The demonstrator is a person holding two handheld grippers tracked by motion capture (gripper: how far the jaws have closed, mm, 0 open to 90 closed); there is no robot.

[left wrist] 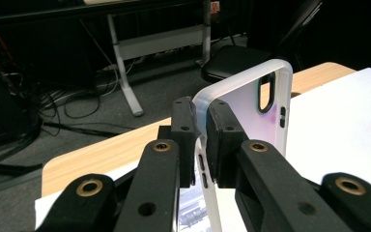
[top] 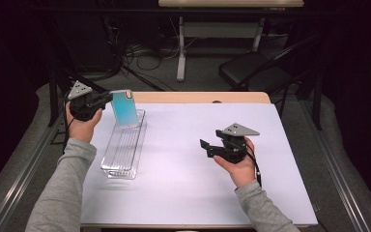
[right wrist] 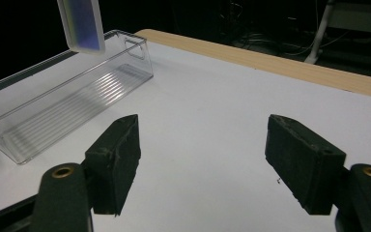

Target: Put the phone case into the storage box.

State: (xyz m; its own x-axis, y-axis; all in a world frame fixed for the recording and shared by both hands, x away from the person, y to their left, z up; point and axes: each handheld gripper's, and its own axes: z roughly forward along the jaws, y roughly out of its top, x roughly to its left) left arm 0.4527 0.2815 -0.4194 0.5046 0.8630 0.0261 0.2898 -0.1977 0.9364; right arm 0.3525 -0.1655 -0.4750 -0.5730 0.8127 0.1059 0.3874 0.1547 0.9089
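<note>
A translucent phone case [top: 124,108] with a blue-green sheen hangs upright above the far end of a clear plastic bin [top: 123,145]. My left gripper [top: 105,98] is shut on the case's edge. In the left gripper view the jaws pinch the white rim of the case [left wrist: 265,108], with its camera cut-out showing. My right gripper [top: 206,147] stands open over the white table top, nothing between its jaws. In the right gripper view the case [right wrist: 82,24] hangs above the bin [right wrist: 58,104], far left of the right gripper [right wrist: 203,162].
The long clear bin lies lengthwise at the table's left. A white sheet [top: 193,159] covers the table, with a bare wooden strip [top: 198,97] at the far edge. Beyond stand a black chair [top: 256,67], a table leg [top: 181,48] and floor cables.
</note>
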